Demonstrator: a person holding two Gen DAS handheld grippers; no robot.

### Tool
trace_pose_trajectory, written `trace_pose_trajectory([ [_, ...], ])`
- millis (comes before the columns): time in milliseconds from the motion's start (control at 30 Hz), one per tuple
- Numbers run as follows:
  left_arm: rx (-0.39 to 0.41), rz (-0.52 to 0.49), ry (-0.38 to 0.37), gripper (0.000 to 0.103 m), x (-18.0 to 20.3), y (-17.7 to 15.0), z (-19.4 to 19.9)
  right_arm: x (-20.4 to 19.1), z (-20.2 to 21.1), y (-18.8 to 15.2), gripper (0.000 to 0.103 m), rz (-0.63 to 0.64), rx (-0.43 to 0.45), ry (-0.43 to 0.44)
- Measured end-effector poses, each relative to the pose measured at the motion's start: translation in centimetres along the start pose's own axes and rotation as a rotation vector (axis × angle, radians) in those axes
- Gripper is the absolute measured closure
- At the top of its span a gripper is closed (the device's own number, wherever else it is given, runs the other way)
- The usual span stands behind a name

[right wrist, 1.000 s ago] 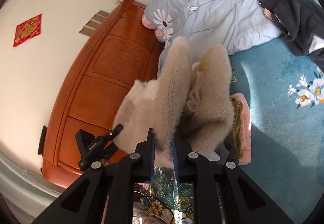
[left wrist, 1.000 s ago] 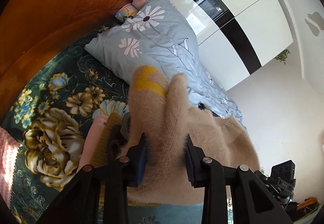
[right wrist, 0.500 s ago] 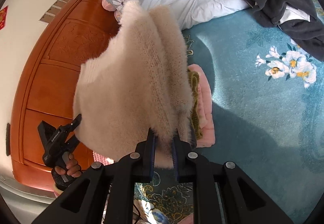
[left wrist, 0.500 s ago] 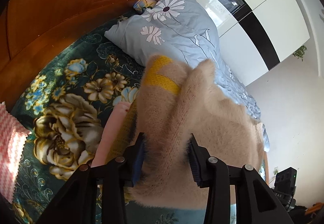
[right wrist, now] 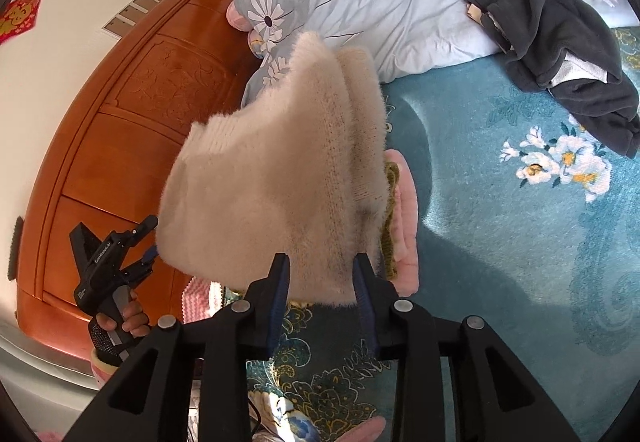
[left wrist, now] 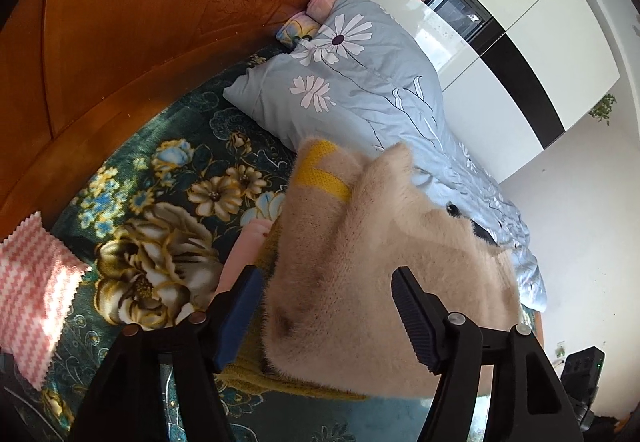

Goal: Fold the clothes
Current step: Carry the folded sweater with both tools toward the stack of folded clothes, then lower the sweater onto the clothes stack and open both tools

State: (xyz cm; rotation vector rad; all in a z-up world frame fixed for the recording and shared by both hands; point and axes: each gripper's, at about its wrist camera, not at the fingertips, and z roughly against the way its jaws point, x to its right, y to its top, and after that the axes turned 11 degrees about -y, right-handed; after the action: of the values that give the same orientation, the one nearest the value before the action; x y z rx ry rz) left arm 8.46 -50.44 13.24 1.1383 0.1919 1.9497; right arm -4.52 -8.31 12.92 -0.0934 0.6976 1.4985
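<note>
left gripper (left wrist: 326, 306), fingers spread apart, with the folded beige fuzzy sweater (left wrist: 372, 270) (yellow stripe at its far end) lying between them on a stack of a mustard knit (left wrist: 256, 370) and a pink garment (left wrist: 244, 254). right gripper (right wrist: 322, 278), fingers likewise parted on either side of the sweater's near edge, whether touching it cannot be told. surroundings: floral bedspread (right wrist: 520, 242), grey-blue daisy quilt (left wrist: 360, 90), dark grey garment (right wrist: 560, 50) on the quilt's edge, carved wooden headboard (left wrist: 140, 22), and a pink zigzag cloth (left wrist: 36, 294) near the left gripper.
</note>
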Motion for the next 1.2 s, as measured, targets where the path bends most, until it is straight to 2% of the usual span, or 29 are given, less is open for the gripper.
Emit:
trace_pose_trajectory([
  [67,0.034,-0.061,0.041,0.028,1.4,0.0,1.2,-0.2,0.9,-0.4,0.065,0.026,0.026,-0.022],
  [133,0.084,-0.172,0.072,0.018,3.5,-0.3,2.5,-0.4,1.7,-1.0,0.054,0.053,0.059,-0.046],
  [233,0.147,-0.317,0.016,0.0,6.9,-1.3,3.9,-0.7,2.6,-2.0,0.044,0.101,0.108,-0.081],
  [300,0.164,-0.386,-0.016,0.0,8.9,-2.3,4.4,-0.9,3.2,-2.9,0.038,0.138,0.128,-0.105],
  [400,0.188,-0.486,-0.063,0.0,11.8,-3.8,5.1,-1.2,3.9,-4.3,0.037,0.203,0.158,-0.126],
  [467,0.162,-0.494,-0.07,0.0,13.0,-4.9,4.5,-1.2,4.5,-5.2,0.035,0.237,0.181,-0.145],
  [500,0.145,-0.481,-0.088,0.0,13.3,-5.3,4.2,-1.1,4.8,-5.6,0.03,0.25,0.193,-0.152],
  [533,0.127,-0.459,-0.111,0.0,13.6,-5.6,3.8,-0.9,5.1,-5.9,0.02,0.267,0.202,-0.161],
  [600,0.101,-0.416,-0.152,0.0,14.1,-6.3,3.2,-0.6,5.5,-6.6,0.014,0.296,0.221,-0.172],
  [700,0.098,-0.346,-0.154,0.0,14.2,-8.0,2.6,0.3,5.6,-7.5,0.012,0.3,0.239,-0.179],
  [767,0.086,-0.296,-0.113,0.0,13.2,-9.5,2.1,0.9,5.5,-8.1,0.01,0.292,0.252,-0.186],
  [833,0.071,-0.264,-0.05,0.0,12.2,-11.4,1.6,1.3,5.3,-8.9,0.0,0.292,0.279,-0.195],
  [900,0.057,-0.25,0.065,0.0,11.3,-13.4,0.8,1.6,5.0,-9.6,0.0,0.306,0.3,-0.215],
  [1100,0.022,-0.175,0.302,0.0,8.5,-18.7,-2.5,2.5,4.1,-11.3,0.0,0.309,0.437,-0.248],
  [1200,-0.022,-0.191,0.389,0.0,7.3,-20.4,-4.0,2.3,3.2,-12.2,0.0,0.344,0.471,-0.28],
])
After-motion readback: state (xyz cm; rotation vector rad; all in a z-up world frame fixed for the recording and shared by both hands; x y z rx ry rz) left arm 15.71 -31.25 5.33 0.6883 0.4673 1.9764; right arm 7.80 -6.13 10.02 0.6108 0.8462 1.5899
